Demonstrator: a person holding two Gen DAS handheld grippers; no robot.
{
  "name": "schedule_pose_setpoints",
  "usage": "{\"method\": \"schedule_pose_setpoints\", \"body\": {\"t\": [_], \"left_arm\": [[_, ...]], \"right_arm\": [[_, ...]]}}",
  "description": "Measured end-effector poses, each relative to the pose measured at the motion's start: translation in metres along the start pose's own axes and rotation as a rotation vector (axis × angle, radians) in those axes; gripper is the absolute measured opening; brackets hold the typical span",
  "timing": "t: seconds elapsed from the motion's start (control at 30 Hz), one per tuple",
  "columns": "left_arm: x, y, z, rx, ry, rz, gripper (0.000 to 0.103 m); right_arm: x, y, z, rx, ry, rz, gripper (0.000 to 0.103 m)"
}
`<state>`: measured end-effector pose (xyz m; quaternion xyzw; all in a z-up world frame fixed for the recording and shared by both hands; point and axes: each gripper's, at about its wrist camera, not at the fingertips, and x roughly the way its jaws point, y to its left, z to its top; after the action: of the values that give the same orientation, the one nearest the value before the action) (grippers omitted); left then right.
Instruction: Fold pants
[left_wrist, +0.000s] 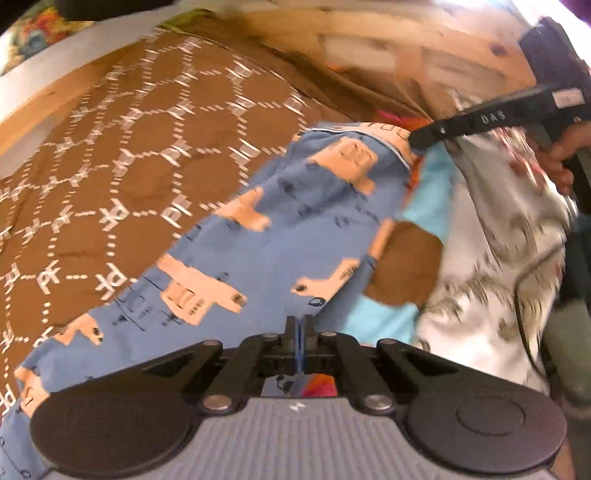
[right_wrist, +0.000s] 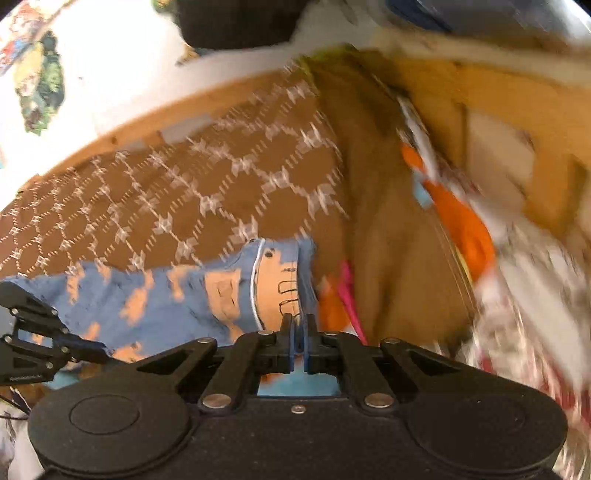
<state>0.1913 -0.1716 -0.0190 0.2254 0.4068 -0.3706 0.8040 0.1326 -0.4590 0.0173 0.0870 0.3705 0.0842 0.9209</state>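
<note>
Both wrist views close, sharing pants (left_wrist: 280, 236)

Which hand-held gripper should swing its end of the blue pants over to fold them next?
Probably the right hand-held gripper. It is shut on the waistband of the blue pants, at the far end, so it could carry that end toward the left hand-held gripper, which pins the leg end.

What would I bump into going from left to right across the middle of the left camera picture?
Brown patterned blanket → blue pants → light blue cloth → white patterned cloth → the hand holding the right tool.
</note>
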Motion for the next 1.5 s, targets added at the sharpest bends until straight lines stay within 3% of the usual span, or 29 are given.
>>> {"method": "schedule_pose_setpoints", "body": {"t": [0.07, 0.17, 0.23, 0.3, 0.4, 0.5, 0.67, 0.73, 0.87, 0.93, 1.03, 1.17, 1.3, 1.5], "left_arm": [[0.003, -0.002, -0.002, 0.027, 0.008, -0.029, 0.002], [0.001, 0.007, 0.005, -0.018, 0.009, -0.079, 0.016], [-0.005, 0.015, 0.013, -0.027, 0.004, -0.086, 0.042], [-0.013, 0.027, 0.032, -0.007, 0.002, -0.073, 0.058], [-0.014, 0.038, 0.075, 0.025, 0.028, -0.075, 0.062], [-0.004, 0.042, 0.124, 0.052, 0.025, -0.094, 0.074], [0.049, 0.032, 0.178, 0.110, 0.028, -0.185, 0.070], [0.072, 0.027, 0.185, 0.124, 0.044, -0.197, 0.060], [0.102, 0.025, 0.184, 0.088, 0.097, -0.240, 0.051], [0.111, 0.024, 0.183, 0.082, 0.120, -0.239, 0.014], [0.109, 0.020, 0.180, 0.104, 0.109, -0.221, 0.011], [0.088, 0.010, 0.180, 0.170, -0.001, -0.136, 0.009], [0.077, -0.009, 0.178, 0.314, -0.062, -0.030, 0.008], [0.105, -0.023, 0.176, 0.353, 0.018, 0.015, 0.017]], "right_arm": [[0.003, -0.002, -0.008, 0.016, 0.007, -0.012, 0.004], [0.005, 0.003, -0.007, -0.010, -0.021, -0.022, 0.010], [0.007, 0.002, -0.010, -0.011, -0.032, -0.013, 0.014], [0.009, 0.001, -0.012, -0.014, -0.037, -0.008, 0.016], [0.009, -0.004, -0.015, 0.002, -0.058, 0.010, 0.017], [0.009, -0.003, -0.018, -0.010, -0.070, 0.014, 0.018], [0.010, -0.002, -0.019, -0.018, -0.082, 0.028, 0.019], [0.010, -0.003, -0.019, -0.023, -0.087, 0.034, 0.019], [0.011, -0.008, -0.020, -0.019, -0.084, 0.051, 0.017], [0.012, -0.008, -0.020, -0.028, -0.079, 0.057, 0.016], [0.012, -0.006, -0.021, -0.047, -0.080, 0.056, 0.014], [0.009, -0.002, -0.021, -0.077, -0.093, 0.049, 0.012], [0.007, 0.001, -0.021, -0.098, -0.107, 0.047, 0.012], [0.011, 0.007, -0.022, -0.160, -0.089, 0.000, 0.016]]}}
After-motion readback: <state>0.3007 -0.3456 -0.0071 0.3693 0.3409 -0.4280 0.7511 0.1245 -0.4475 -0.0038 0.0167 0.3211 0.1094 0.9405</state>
